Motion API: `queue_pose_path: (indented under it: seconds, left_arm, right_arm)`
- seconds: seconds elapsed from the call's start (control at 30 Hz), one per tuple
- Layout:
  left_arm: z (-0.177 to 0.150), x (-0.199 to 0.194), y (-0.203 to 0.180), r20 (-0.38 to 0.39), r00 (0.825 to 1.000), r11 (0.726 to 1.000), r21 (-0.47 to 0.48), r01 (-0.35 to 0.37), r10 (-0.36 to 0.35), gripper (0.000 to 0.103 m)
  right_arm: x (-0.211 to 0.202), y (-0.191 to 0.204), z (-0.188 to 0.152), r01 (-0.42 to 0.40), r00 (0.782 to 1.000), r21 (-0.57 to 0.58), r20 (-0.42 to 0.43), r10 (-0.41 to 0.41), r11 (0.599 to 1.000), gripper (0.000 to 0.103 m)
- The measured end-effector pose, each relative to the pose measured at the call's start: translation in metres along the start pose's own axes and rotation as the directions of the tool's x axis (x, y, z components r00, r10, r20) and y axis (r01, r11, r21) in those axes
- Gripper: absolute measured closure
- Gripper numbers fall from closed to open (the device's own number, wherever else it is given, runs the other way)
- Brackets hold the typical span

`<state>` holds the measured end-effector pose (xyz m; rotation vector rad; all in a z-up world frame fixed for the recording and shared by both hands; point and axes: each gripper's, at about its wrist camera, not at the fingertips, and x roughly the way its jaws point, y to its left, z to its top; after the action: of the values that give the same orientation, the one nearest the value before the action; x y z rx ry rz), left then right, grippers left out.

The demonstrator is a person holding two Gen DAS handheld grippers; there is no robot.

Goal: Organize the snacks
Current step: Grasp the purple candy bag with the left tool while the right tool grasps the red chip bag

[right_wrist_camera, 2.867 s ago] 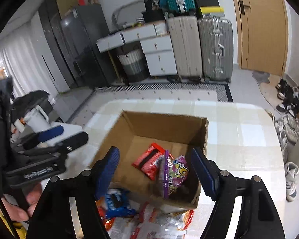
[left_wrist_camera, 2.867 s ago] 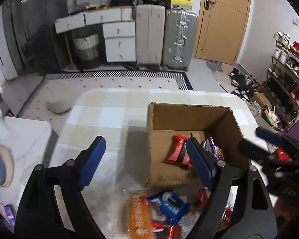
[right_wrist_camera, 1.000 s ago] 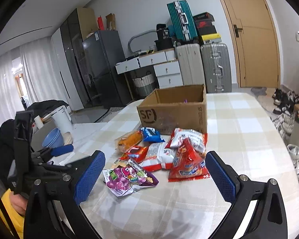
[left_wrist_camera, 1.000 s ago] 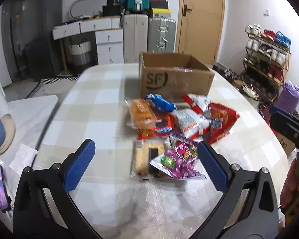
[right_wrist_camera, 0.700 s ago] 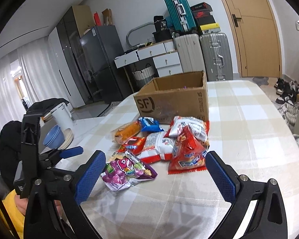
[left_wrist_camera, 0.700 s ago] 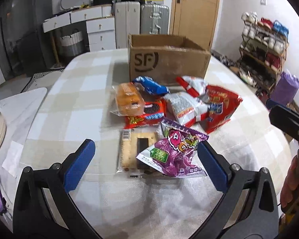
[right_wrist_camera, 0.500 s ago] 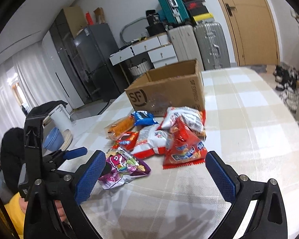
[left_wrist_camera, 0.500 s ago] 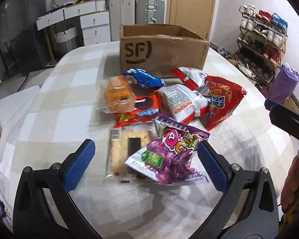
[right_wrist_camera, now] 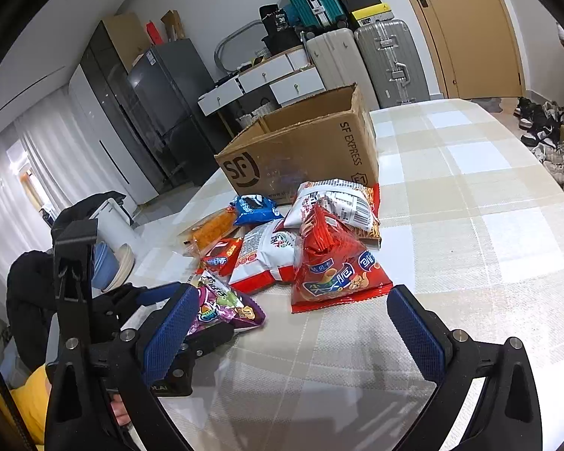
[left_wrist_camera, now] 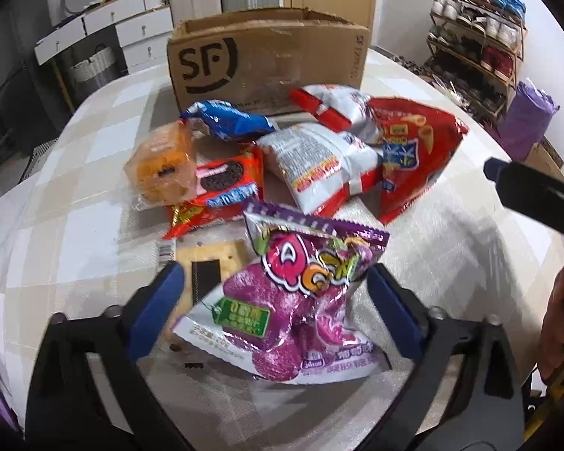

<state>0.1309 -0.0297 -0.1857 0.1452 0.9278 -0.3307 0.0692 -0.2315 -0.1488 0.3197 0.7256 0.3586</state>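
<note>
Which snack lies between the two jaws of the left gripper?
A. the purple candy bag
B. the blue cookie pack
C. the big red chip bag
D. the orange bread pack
A: in the left wrist view the purple candy bag sits between the closing jaws of the left gripper, its blue pads on either side.

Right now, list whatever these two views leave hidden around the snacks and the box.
- Inside of the cardboard box: both views; its front wall hides the contents.
- Cracker pack: left wrist view; the purple candy bag covers half of it.
- Left tongs, closing around that bag: pad contact unclear, motion blur.
- Right tongs: open over bare tablecloth.
</note>
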Motion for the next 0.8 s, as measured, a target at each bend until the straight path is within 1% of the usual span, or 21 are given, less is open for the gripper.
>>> queue_pose_path:
  seconds: [0.03, 0.07, 0.17, 0.2, 0.23, 0.27, 0.3, 0.33, 0.37, 0.43, 0.6, 0.8]
  left_arm:
    - [0.0, 0.0, 0.0, 0.01, 1.0, 1.0, 0.004, 0.004, -0.004, 0.018]
    - [0.0, 0.0, 0.0, 0.015, 1.0, 1.0, 0.006, 0.009, -0.009, 0.019]
    - [0.0, 0.001, 0.003, 0.019, 0.999, 1.0, 0.008, 0.027, -0.028, 0.02]
    - [0.0, 0.0, 0.005, 0.022, 0.999, 0.999, 0.008, 0.034, -0.035, 0.022]
    - [0.001, 0.001, 0.006, 0.028, 0.999, 0.999, 0.011, 0.037, -0.037, 0.037]
    - [-0.002, -0.003, 0.007, 0.036, 0.999, 0.999, 0.012, 0.041, -0.042, 0.04]
    - [-0.002, -0.004, 0.008, 0.036, 0.998, 0.998, 0.009, 0.06, -0.06, 0.045]
    - [-0.002, -0.005, 0.008, 0.039, 0.997, 0.998, 0.012, 0.063, -0.063, 0.051]
    - [-0.004, -0.006, 0.007, 0.04, 0.997, 0.998, 0.015, 0.061, -0.062, 0.052]
    - [-0.006, -0.009, 0.009, 0.045, 0.995, 0.996, 0.005, 0.087, -0.087, 0.059]
    - [-0.011, -0.017, 0.014, 0.054, 0.99, 0.992, -0.018, 0.129, -0.128, 0.064]
    - [-0.015, -0.029, 0.023, 0.082, 0.987, 0.989, -0.046, 0.143, -0.139, 0.065]
  right_arm:
    - [0.002, -0.001, 0.0, -0.002, 1.0, 0.002, -0.005, 0.002, 1.0, 0.001]
    - [0.003, -0.001, 0.0, -0.003, 1.0, 0.003, -0.008, 0.003, 1.0, 0.001]
    - [0.006, -0.002, -0.001, -0.001, 1.0, 0.007, -0.018, 0.001, 1.0, 0.001]
    - [0.007, -0.002, -0.001, 0.001, 1.0, 0.01, -0.022, 0.0, 1.0, 0.001]
    - [0.008, -0.003, -0.001, 0.002, 1.0, 0.012, -0.025, -0.002, 1.0, 0.001]
    - [0.008, -0.003, -0.001, 0.006, 1.0, 0.012, -0.028, -0.006, 1.0, 0.001]
    - [0.009, -0.004, -0.001, 0.011, 0.999, 0.014, -0.03, -0.011, 1.0, 0.001]
    - [0.009, -0.004, -0.001, 0.016, 0.999, 0.016, -0.031, -0.015, 1.0, 0.001]
    - [0.01, -0.005, -0.001, 0.018, 0.999, 0.02, -0.034, -0.018, 1.0, 0.001]
    - [0.012, -0.005, -0.001, 0.02, 0.999, 0.025, -0.041, -0.019, 0.999, 0.001]
    - [0.014, -0.002, 0.001, 0.026, 0.999, 0.015, -0.047, -0.025, 1.0, 0.001]
    - [0.02, 0.003, 0.014, 0.059, 0.997, -0.034, -0.038, -0.06, 0.998, 0.001]
